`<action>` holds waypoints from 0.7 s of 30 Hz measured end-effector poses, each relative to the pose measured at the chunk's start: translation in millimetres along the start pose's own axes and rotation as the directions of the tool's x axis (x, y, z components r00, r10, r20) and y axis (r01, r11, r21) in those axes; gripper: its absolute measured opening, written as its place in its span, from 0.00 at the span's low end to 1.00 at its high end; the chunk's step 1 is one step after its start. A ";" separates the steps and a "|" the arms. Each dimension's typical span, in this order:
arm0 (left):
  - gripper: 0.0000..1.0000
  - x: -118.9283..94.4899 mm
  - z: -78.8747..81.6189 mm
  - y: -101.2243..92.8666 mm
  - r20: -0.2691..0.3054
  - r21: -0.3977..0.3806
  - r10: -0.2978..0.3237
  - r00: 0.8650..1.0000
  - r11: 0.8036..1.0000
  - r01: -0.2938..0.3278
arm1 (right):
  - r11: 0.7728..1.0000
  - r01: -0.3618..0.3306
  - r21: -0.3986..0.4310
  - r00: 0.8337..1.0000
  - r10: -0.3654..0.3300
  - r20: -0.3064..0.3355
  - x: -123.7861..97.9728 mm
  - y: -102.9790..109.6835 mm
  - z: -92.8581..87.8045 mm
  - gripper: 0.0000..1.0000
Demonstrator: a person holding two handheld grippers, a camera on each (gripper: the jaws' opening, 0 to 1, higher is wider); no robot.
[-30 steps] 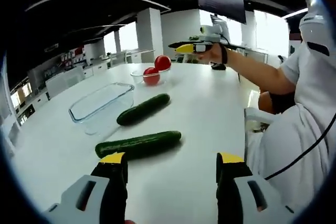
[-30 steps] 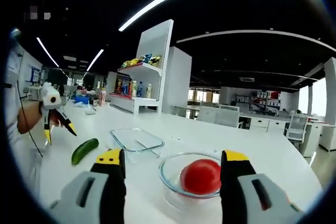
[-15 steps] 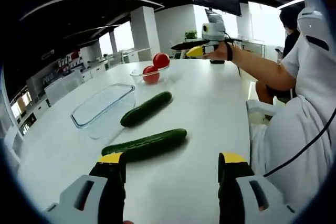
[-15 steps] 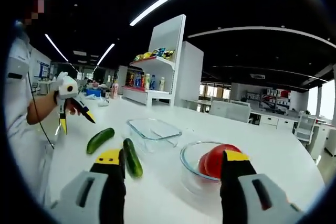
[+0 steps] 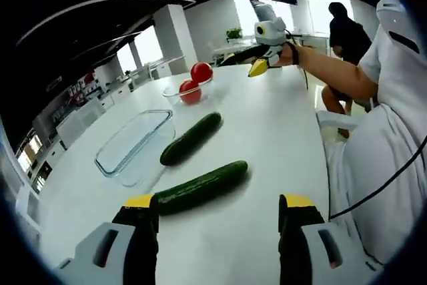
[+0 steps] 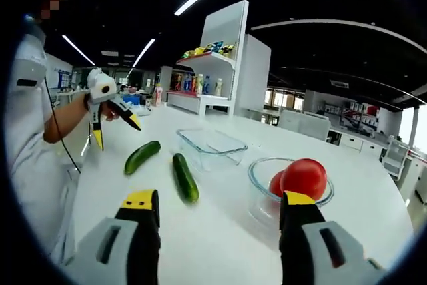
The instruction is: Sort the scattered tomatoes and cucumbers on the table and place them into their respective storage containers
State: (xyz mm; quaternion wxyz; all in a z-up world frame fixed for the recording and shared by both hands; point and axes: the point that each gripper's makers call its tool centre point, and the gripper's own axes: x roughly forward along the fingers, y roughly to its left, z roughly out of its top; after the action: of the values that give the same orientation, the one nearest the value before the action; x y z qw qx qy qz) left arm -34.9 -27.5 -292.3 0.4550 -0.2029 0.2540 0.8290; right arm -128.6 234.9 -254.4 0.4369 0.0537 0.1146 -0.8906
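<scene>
Clearly the tomatoes are done: two sit piled in the round glass bowl [image 5: 190, 93], the upper tomato [image 6: 303, 177] well above its rim. Both cucumbers lie loose on the white bench [image 5: 267, 138] — the nearer cucumber [image 5: 200, 187] just ahead of the left claw [image 5: 219, 208] at about 11 o'clock, the farther cucumber [image 5: 191, 137] beyond it, beside the rectangular glass dish [image 5: 133, 145], which holds nothing.

The left claw is spread wide and grasps nothing. The right claw [image 6: 217, 205] is likewise released and bare, its jaws apart, hovering above the bench with the bowl near its right jaw at 1 o'clock.

Likely next is a grab on the nearer cucumber. The risks: a long, smooth, round body pinched off-centre could swing or slip out — or roll away if a jaw nudges it first. The top tomato looks perched; a bump from the right claw could send it rolling off.
</scene>
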 end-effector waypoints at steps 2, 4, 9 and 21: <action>0.73 1.5 -0.5 2.1 -0.014 0.021 -0.009 1.000 1.000 0.010 | 1.000 -0.001 -0.001 1.000 0.001 0.001 -2.7 1.3 -0.9 0.71; 0.71 2.2 -2.1 6.7 -0.037 0.066 -0.006 0.999 0.998 0.009 | 1.000 -0.001 0.001 1.000 0.001 0.004 -4.8 2.7 -1.1 0.71; 0.69 6.8 -4.7 10.3 -0.081 0.114 -0.036 0.996 0.992 0.045 | 1.000 -0.011 0.016 1.000 0.011 0.015 -6.0 7.5 -3.8 0.71; 0.63 12.7 -0.7 2.5 -0.155 0.329 -0.184 0.971 0.917 0.226 | 0.999 -0.052 0.008 0.999 0.052 0.002 -1.7 26.0 -14.5 0.70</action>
State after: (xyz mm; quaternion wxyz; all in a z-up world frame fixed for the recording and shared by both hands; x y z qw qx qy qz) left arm -43.4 -20.8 -299.4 0.5518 -0.1952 0.3995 0.7056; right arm -107.1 224.4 -272.2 0.4597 0.0577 0.1093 -0.8794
